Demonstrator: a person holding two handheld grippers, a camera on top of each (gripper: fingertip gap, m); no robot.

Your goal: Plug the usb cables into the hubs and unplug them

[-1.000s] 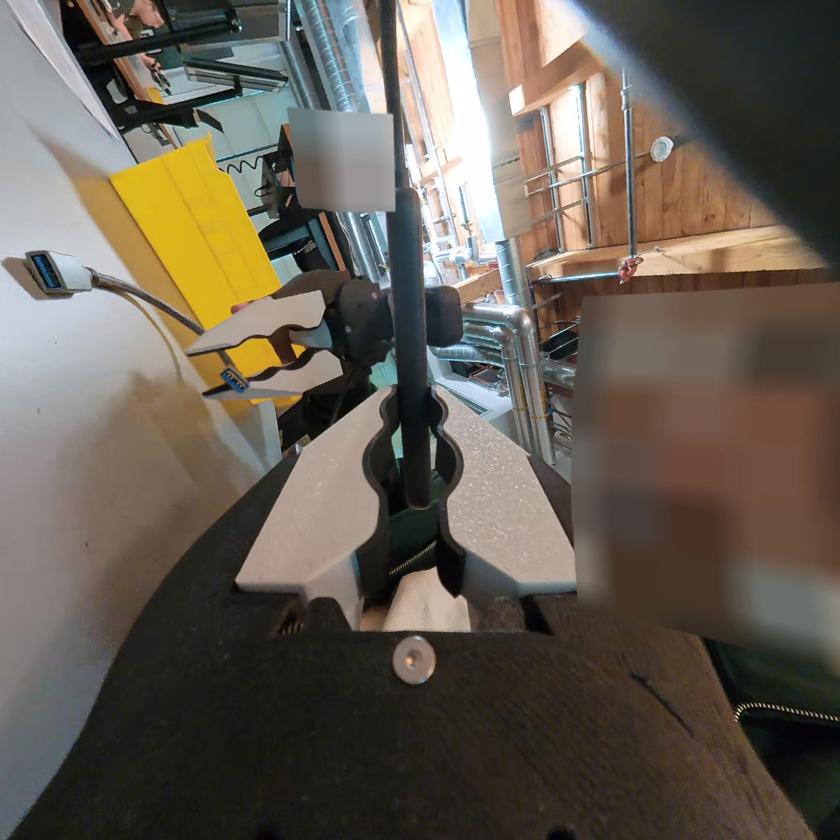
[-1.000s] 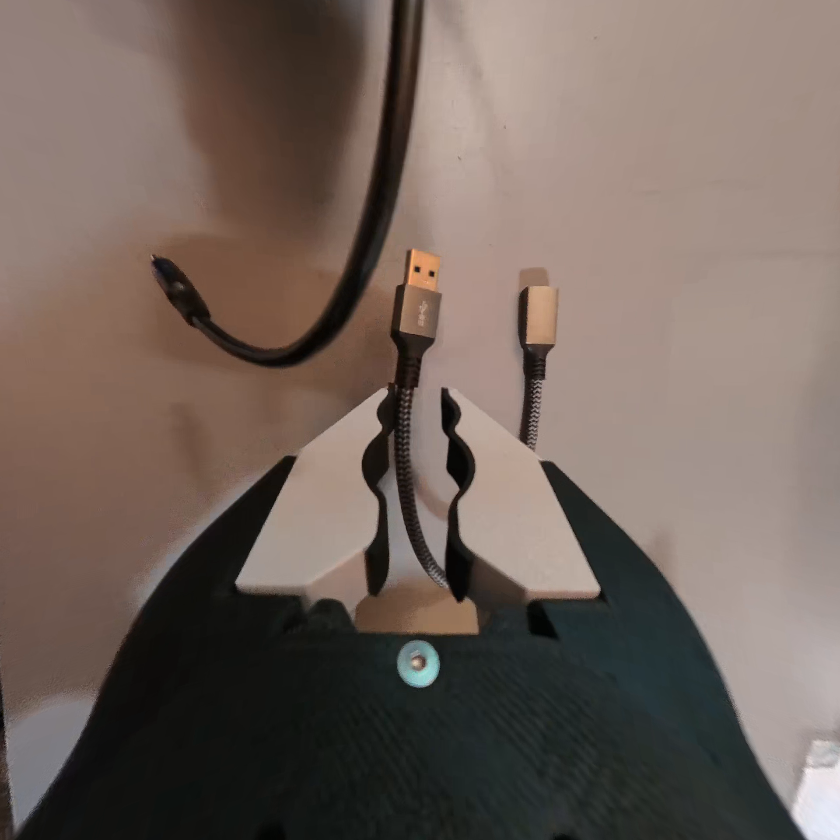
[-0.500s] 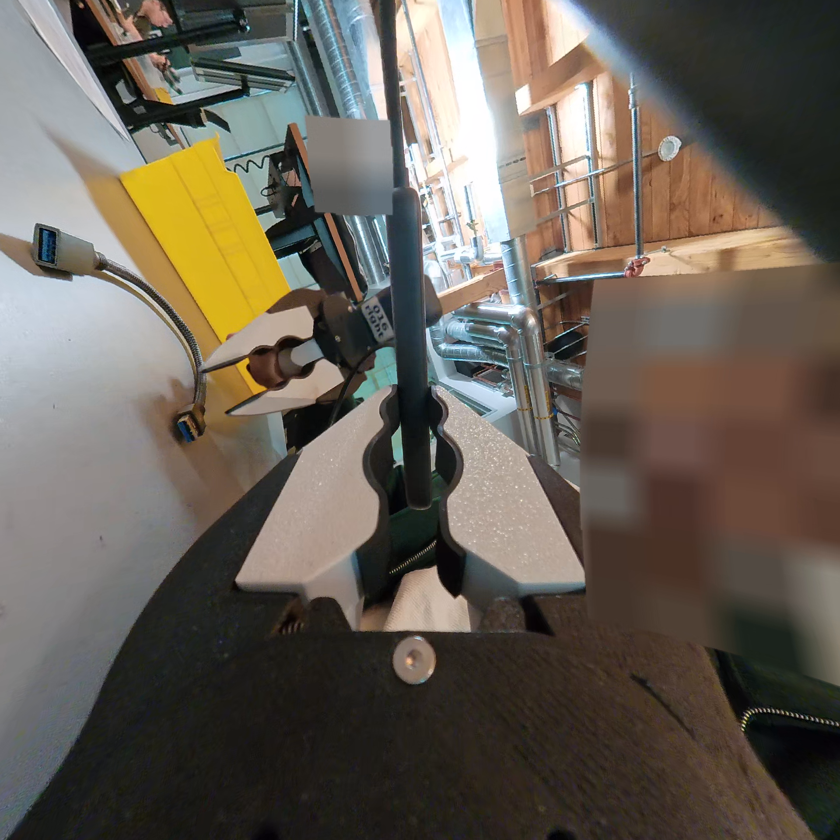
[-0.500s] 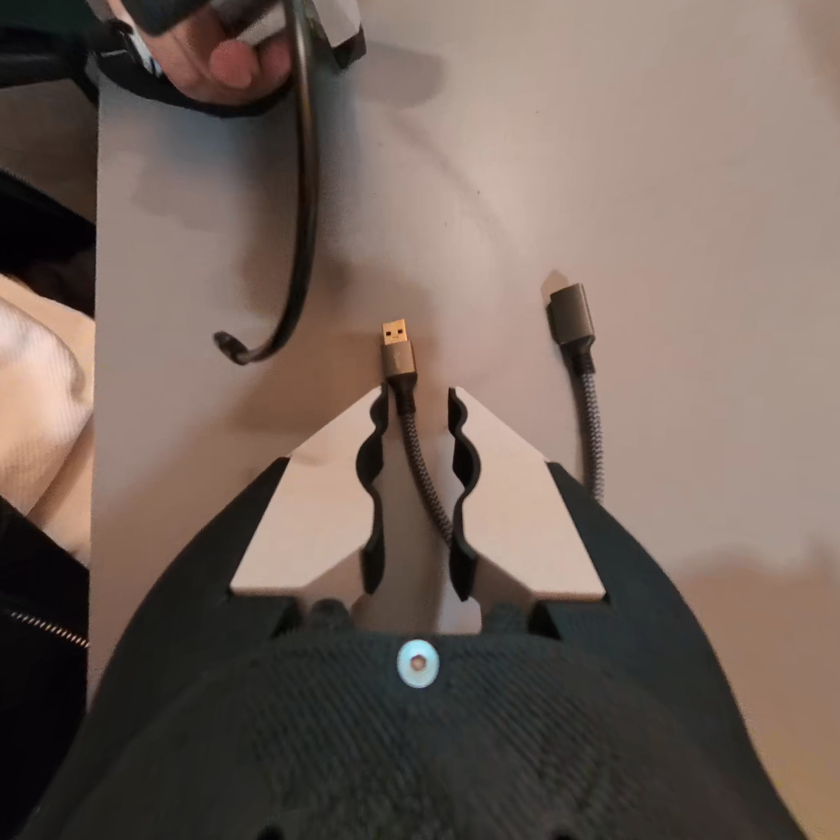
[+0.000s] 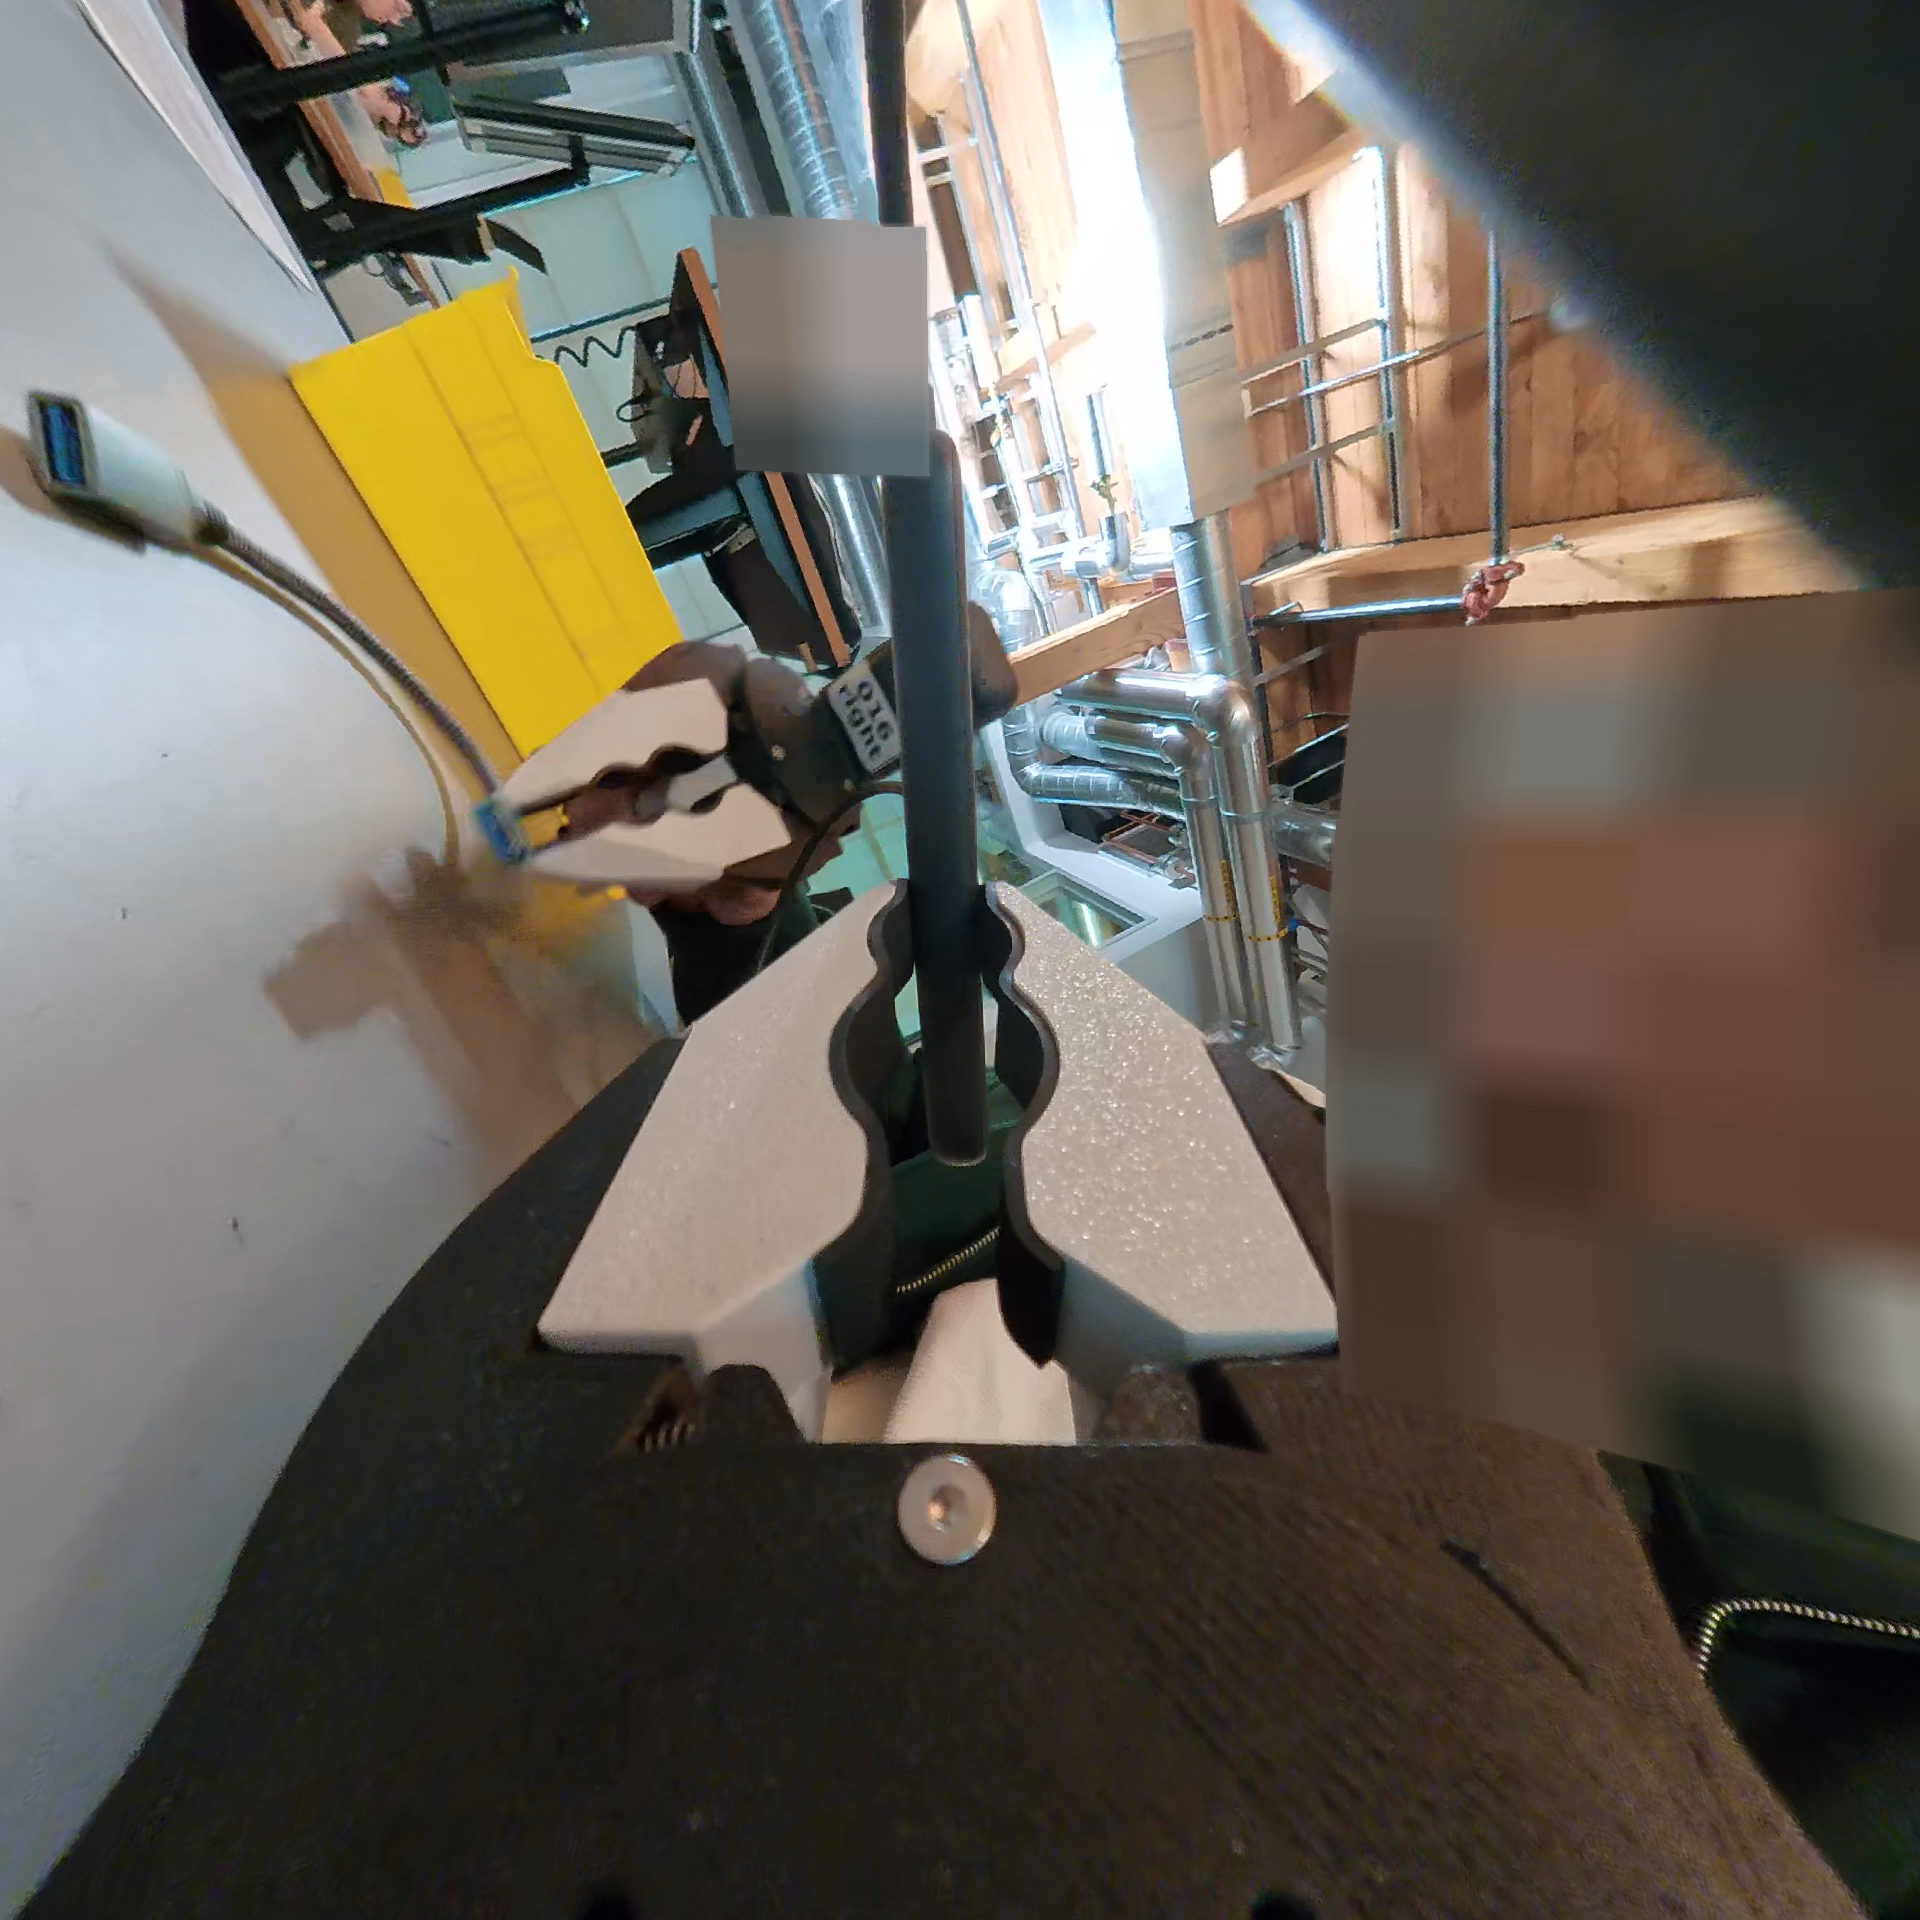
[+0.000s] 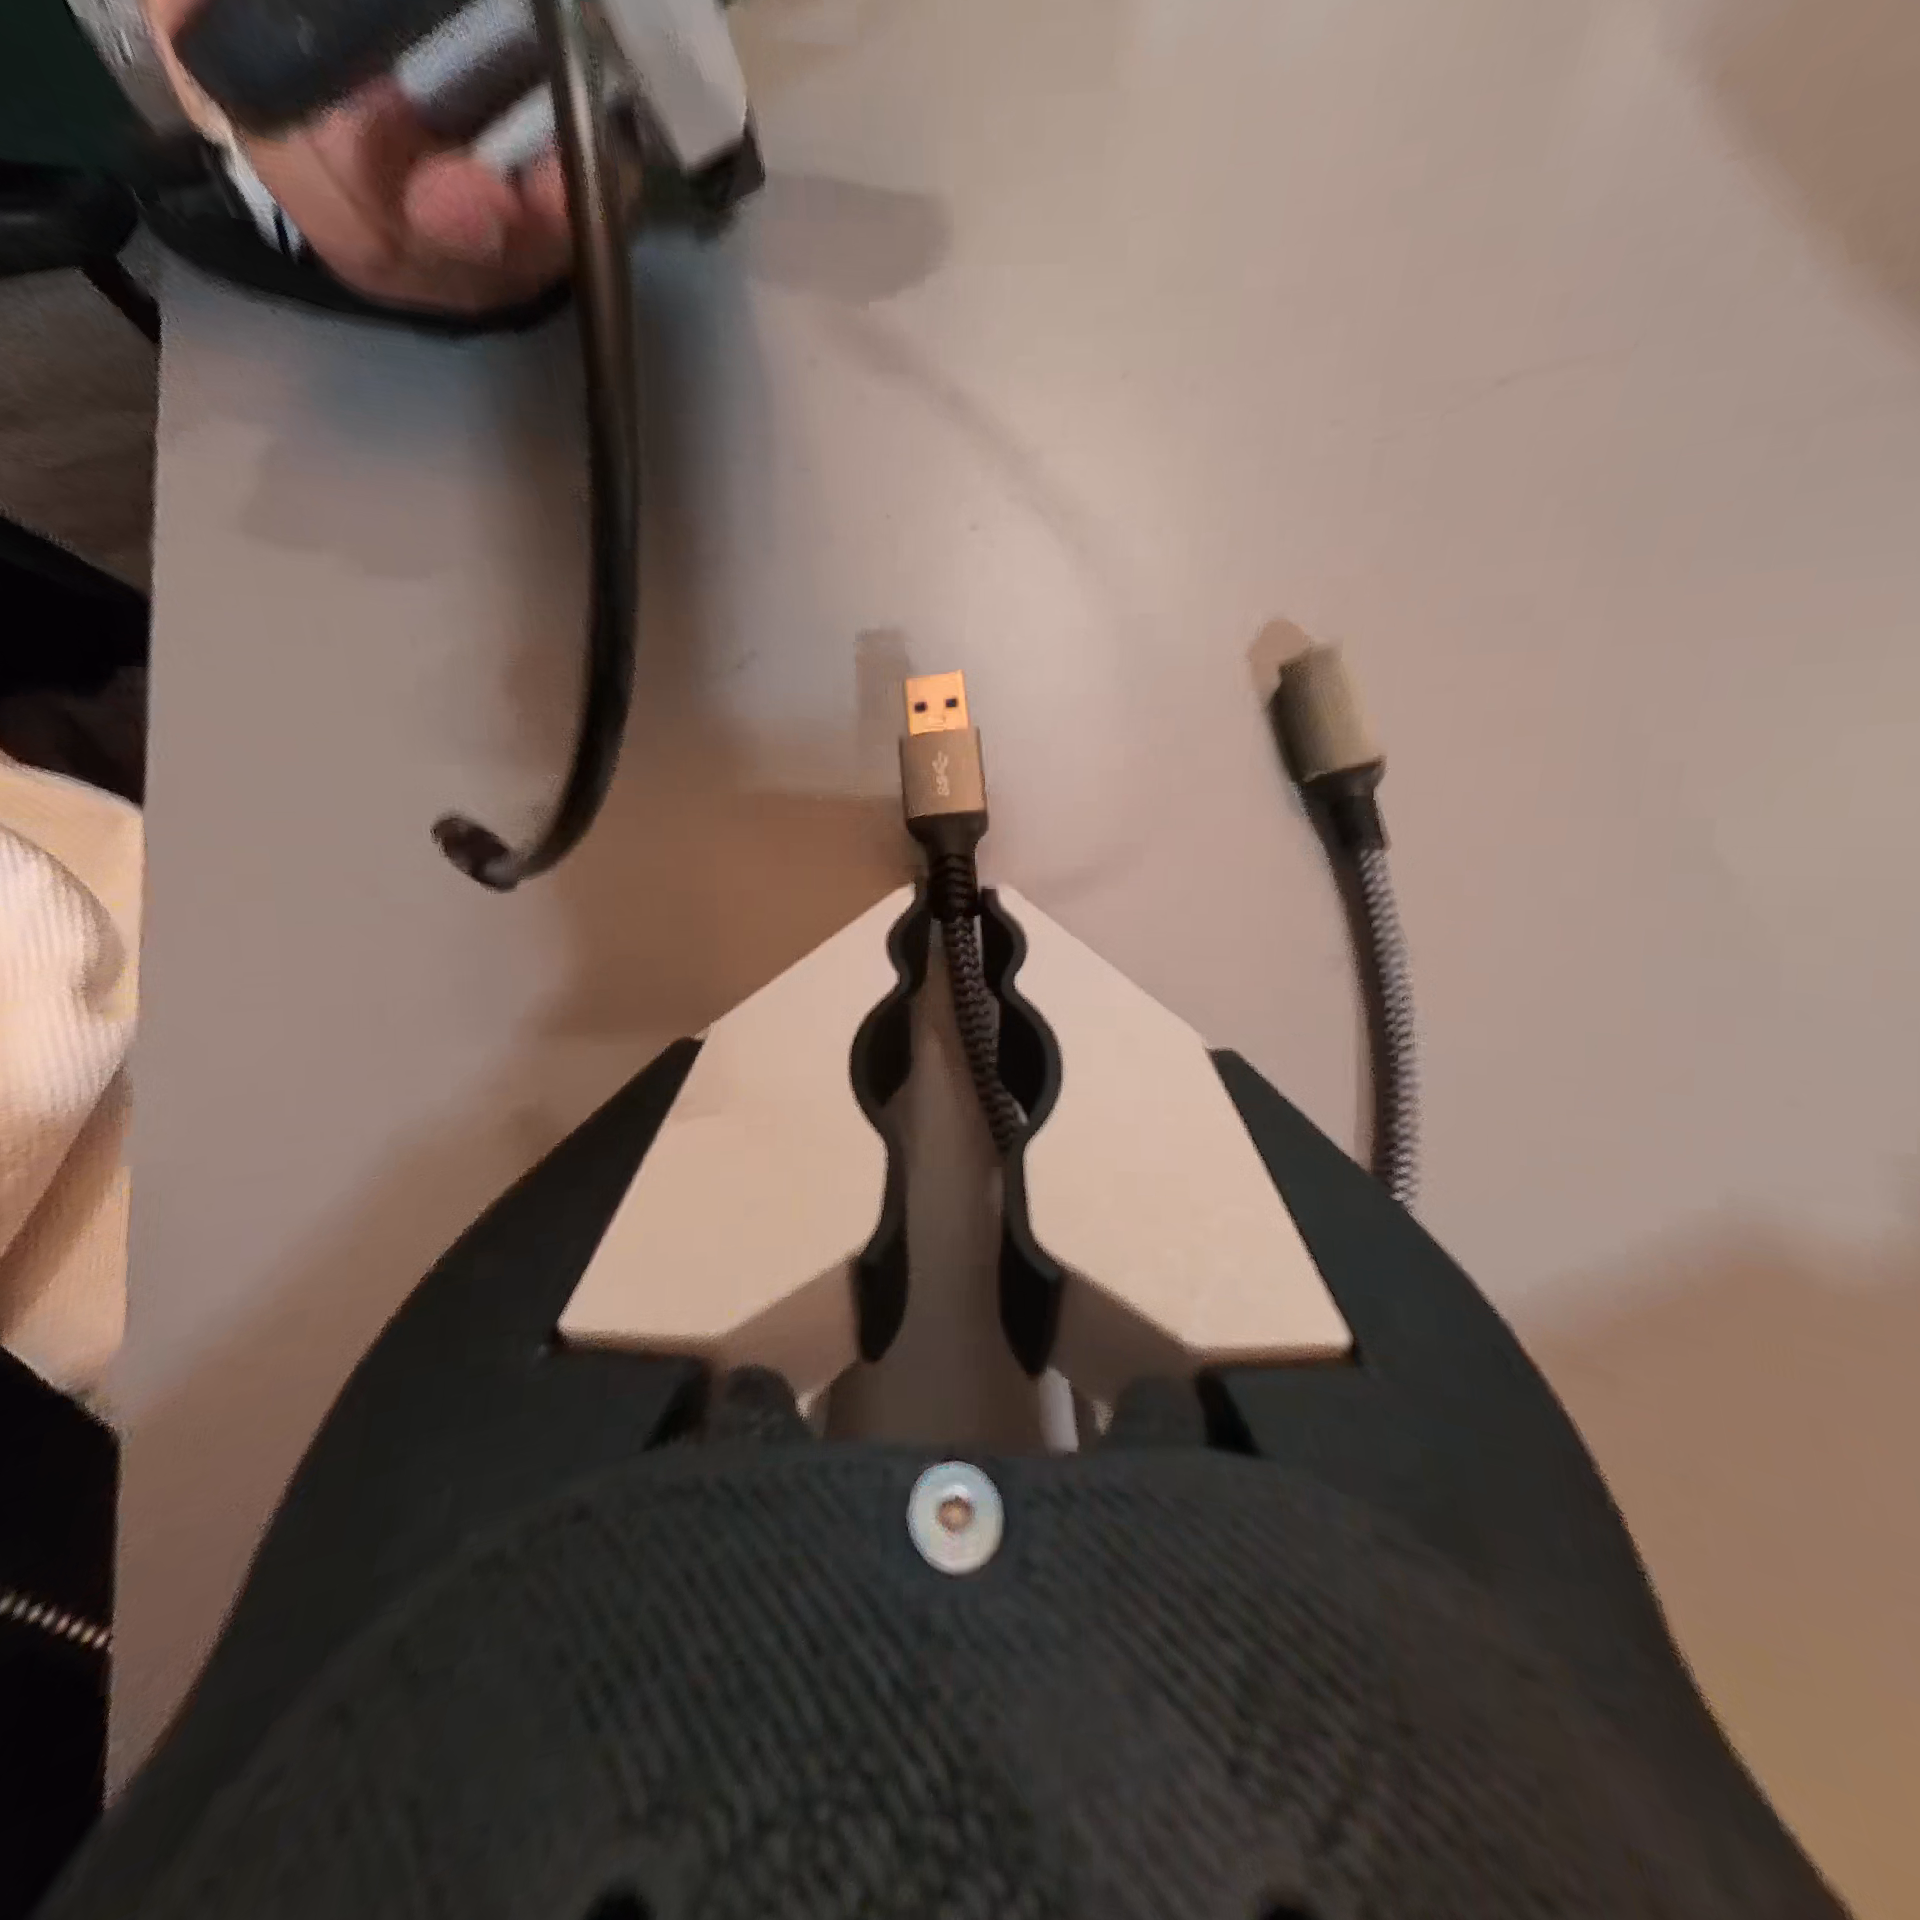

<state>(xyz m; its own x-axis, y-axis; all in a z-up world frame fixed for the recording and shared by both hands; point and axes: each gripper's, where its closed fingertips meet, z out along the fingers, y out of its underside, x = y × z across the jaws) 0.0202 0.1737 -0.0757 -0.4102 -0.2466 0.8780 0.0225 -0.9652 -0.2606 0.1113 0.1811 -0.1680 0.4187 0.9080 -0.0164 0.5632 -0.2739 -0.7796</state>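
On the white bench [image 6: 1351, 364], going from the left of the right wrist view, the left hand-held gripper [image 6: 665, 104] shows blurred at the top corner, with a black cable [image 6: 613, 499] hanging from it and curling so its plug end lies on the bench. In the left wrist view that left hand-held gripper [image 5: 943, 914] is closed tight on the black cable's thick dark end [image 5: 935, 727], which stands up between its fingers. To the right of the black cable in the right wrist view, the right hand-held gripper [image 6: 954, 904] is pinched on a braided cable [image 6: 966, 997] just behind its grey USB-A plug [image 6: 940, 758], whose gold tip points away over the bench. Farther right, the braided cable's other end, a grey socket connector [image 6: 1325, 727], lies on the bench, apart from the plug. In the left wrist view a yellow bin [image 5: 478, 520] stands behind the bench.
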